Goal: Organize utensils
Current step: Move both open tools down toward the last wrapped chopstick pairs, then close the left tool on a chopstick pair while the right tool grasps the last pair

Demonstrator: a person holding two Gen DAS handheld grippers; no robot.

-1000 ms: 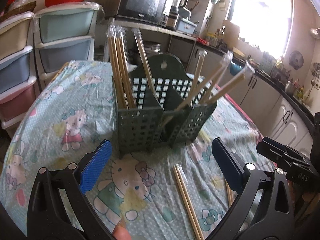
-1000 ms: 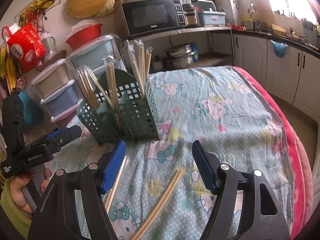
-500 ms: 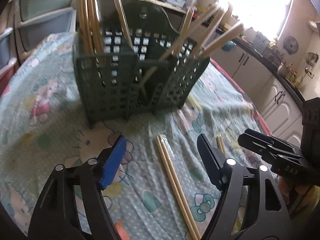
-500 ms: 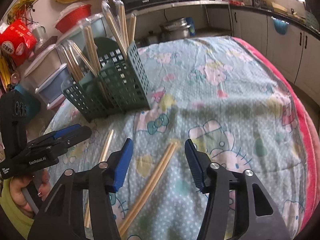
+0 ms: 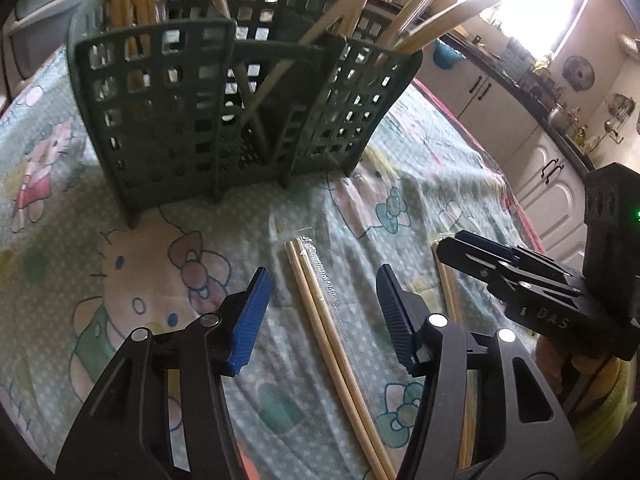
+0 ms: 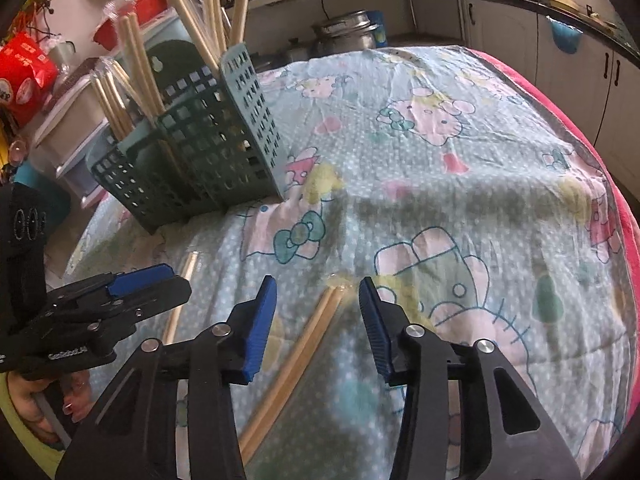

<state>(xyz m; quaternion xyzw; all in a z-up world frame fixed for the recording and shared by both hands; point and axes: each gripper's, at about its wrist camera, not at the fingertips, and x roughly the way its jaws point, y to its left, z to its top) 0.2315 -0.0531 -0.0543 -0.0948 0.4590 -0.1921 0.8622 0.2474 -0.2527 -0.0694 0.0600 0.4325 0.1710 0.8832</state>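
Just changed: both views lower and closer to the cloth than a second ago; basket bigger in the left view, its top now cut off by the frame.
Left gripper (image 5: pixel 324 312): jaws just been closing, not pressing on anything; wrapped chopsticks (image 5: pixel 320 312) between the blue pads, gaps on both sides.
Right gripper (image 6: pixel 318 320): jaws just been closing too, nothing pinched; second pair of chopsticks (image 6: pixel 296 360) between the pads, tips near the middle of the frame, touching neither pad.
Meaning for the task: probably two pick-ups at once, one pair for each gripper; squeeze not done.
Task things: loose pairs flat on the cartoon-cat tablecloth (image 6: pixel 460 184), low in each view; green basket (image 5: pixel 224 120) in the upper left of each view, already holding standing chopsticks.
Still to do: lift both pairs, drop them in the basket.
Edges: red table edge (image 6: pixel 616 184) along the right side of the right view, well apart from the chopsticks.
Open room: bare cloth between basket and grippers; lots more on the right of the right view.
Tight spot: grippers close side by side, each showing at the edge of the other's view; bump possible when lifting.
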